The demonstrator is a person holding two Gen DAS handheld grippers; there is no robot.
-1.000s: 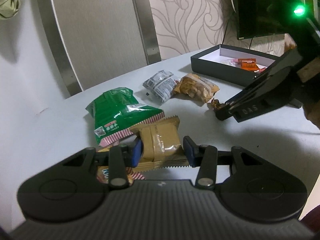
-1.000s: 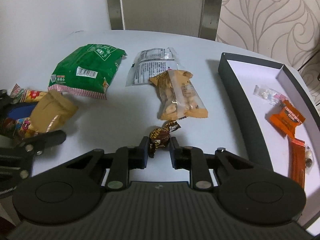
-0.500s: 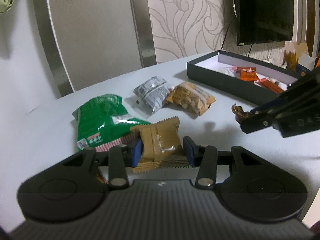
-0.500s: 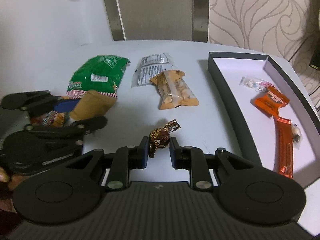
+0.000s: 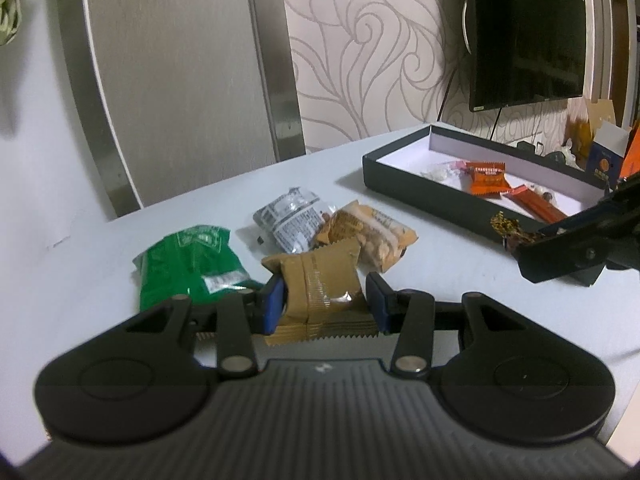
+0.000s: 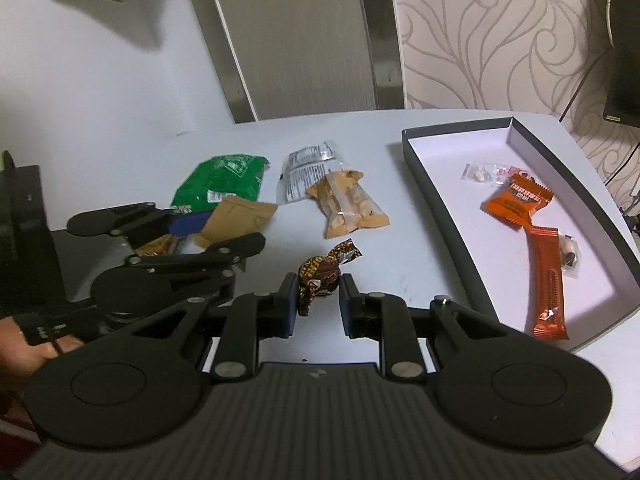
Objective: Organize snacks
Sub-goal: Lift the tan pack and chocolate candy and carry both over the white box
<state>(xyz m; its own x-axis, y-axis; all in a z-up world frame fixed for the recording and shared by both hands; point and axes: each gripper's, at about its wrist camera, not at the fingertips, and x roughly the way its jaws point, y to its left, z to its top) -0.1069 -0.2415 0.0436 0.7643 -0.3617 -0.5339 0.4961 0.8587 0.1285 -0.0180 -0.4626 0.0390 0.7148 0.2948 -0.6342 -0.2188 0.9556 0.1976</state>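
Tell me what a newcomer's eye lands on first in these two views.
The right gripper pinches a brown foil candy above the white table. The left gripper clamps a tan snack packet. To the right sits the dark box holding orange packets.
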